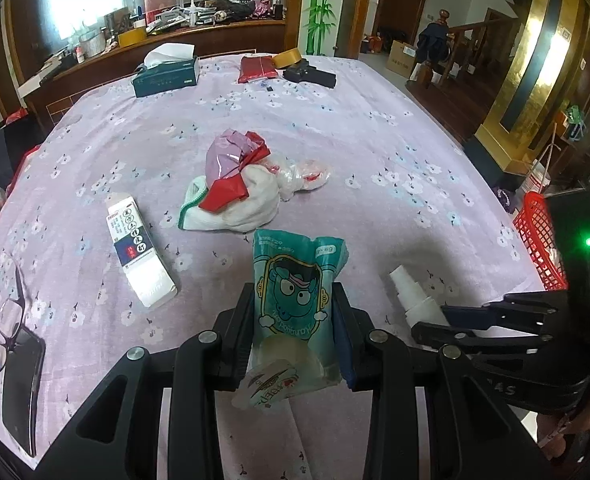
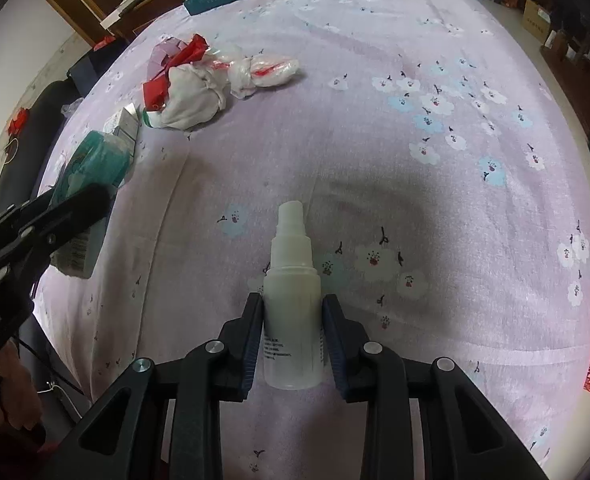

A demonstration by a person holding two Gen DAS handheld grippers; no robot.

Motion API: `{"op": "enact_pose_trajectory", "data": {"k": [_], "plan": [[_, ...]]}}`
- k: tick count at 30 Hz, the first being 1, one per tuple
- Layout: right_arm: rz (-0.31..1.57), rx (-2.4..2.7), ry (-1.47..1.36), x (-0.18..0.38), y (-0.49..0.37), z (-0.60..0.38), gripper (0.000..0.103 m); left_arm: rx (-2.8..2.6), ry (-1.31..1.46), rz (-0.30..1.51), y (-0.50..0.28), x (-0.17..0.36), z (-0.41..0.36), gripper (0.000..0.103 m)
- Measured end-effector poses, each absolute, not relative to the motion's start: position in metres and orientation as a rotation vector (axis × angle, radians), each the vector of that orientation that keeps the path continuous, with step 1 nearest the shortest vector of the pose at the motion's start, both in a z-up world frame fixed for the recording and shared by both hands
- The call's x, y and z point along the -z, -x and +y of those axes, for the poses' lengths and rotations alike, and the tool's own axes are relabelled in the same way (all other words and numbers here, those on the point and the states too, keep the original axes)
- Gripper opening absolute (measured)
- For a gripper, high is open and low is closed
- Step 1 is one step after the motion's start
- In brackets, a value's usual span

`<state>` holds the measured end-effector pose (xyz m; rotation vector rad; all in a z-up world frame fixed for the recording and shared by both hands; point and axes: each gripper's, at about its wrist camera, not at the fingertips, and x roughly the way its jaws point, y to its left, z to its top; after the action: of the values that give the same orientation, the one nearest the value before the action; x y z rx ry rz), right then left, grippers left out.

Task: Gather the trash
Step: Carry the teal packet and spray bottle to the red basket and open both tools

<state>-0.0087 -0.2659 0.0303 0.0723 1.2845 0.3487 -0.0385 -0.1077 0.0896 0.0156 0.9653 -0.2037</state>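
Slippage is judged the main risk: the teal snack pouch (image 1: pixel 297 304) is thin, crinkled film pinched between the jaws of the left gripper (image 1: pixel 295 320), and a loose flap with a second wrapper hangs below the pads, so that part could be dropped if the gripper is swung. The white spray bottle (image 2: pixel 293 300) is smooth and round; it is clamped at its body by the jaws of the right gripper (image 2: pixel 293 328), and it could be twisted or squeezed out if the grip is eased. Collision is a further risk, since the 2 grippers are seen just beside each other near the front edge of the bed (image 1: pixel 375 140).

Both pieces are held at that front edge, over the lilac floral sheet; whether the bottle rests on the sheet cannot be told. The pouch is printed with a cartoon face and looks empty and flattened. The bottle is translucent, capless at the nozzle, with small print low on its side.

More trash is left uncollected: a crumpled heap of red, pink and white wrappers (image 1: pixel 247 184) at the middle of the bed and a medicine box (image 1: pixel 141 252) towards the left edge. A red basket (image 1: pixel 539 240) is seen off the right edge, where the trash would probably be dropped.
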Motion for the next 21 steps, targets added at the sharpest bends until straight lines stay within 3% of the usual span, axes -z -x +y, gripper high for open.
{"op": "enact_pose_trajectory", "data": {"k": [9, 21], "plan": [[1.003, -0.266, -0.09, -0.098, 0.032, -0.285, 0.033, 0.176, -0.044, 0.875, 0.041, -0.11, -0.128, 0.034], [0.925, -0.213, -0.127, -0.123, 0.049, -0.313, 0.033, 0.174, -0.105, 0.829, 0.039, -0.121, -0.153, 0.034]]}}
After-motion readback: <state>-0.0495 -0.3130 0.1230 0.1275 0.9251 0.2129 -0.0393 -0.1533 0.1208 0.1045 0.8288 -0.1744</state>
